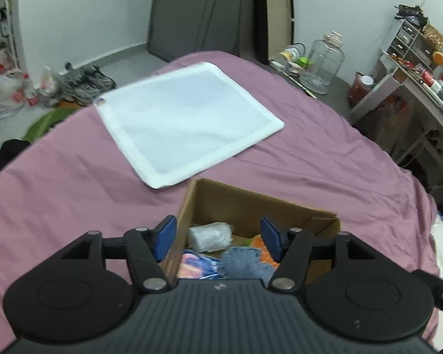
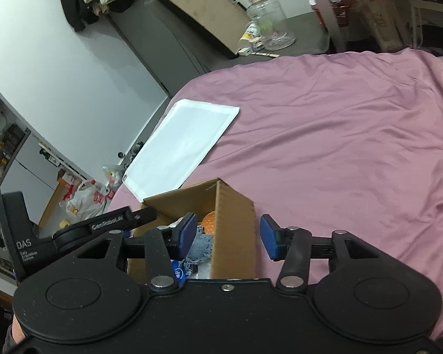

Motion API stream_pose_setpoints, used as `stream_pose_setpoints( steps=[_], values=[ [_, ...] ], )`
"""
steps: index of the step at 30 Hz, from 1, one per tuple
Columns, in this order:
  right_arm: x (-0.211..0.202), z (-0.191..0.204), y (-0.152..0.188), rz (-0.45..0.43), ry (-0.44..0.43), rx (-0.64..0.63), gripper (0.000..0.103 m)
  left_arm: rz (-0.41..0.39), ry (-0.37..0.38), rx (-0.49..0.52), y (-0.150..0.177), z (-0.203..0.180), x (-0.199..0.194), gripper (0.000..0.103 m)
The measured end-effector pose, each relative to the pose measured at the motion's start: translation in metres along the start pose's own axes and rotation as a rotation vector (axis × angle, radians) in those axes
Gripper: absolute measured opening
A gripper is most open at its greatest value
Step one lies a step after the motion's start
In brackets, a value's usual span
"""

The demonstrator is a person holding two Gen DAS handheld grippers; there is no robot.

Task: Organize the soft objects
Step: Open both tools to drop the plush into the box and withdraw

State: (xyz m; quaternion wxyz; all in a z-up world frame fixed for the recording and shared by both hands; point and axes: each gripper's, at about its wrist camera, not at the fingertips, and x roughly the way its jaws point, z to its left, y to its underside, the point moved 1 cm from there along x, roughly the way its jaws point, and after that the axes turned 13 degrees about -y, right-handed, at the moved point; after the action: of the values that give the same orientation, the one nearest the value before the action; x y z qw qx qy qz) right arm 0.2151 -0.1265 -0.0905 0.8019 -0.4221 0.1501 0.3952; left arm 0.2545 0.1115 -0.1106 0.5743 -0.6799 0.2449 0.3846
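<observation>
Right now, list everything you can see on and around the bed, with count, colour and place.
Sheet: one, mauve, covering the bed.
Mesh bag: one, white, flat on the sheet beyond the box.
Box: one, brown cardboard, open, on the sheet near both grippers.
Denim scrap: one, blue, in the box.
Orange item: one, in the box, partly hidden.
Clear wrap: one, whitish, in the box.
Jar: one, clear, on the dark surface past the bed.
Shoes: a grey pair, on the floor.
Plastic bags: several, white and red, on the floor.
Left gripper: open, above the box.
Right gripper: open, straddling the box's wall.
</observation>
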Motion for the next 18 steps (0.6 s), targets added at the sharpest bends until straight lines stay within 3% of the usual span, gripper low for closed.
stream_pose_setpoints(
  steps=[2,6,18],
  values=[
    [-0.009,-0.002,-0.002,-0.004,-0.003,0.007,0.053,0.011,0.011,-0.011,0.000,0.000,-0.007,0.067],
    [-0.031,-0.004,-0.006,-0.026,-0.021,-0.001,0.060,0.007,-0.034,0.019,-0.002,-0.010,-0.026,0.070],
    [-0.086,-0.019,-0.019,-0.098,-0.038,-0.009,0.083,-0.016,-0.022,0.122,0.009,-0.039,-0.091,0.085]
  ],
)
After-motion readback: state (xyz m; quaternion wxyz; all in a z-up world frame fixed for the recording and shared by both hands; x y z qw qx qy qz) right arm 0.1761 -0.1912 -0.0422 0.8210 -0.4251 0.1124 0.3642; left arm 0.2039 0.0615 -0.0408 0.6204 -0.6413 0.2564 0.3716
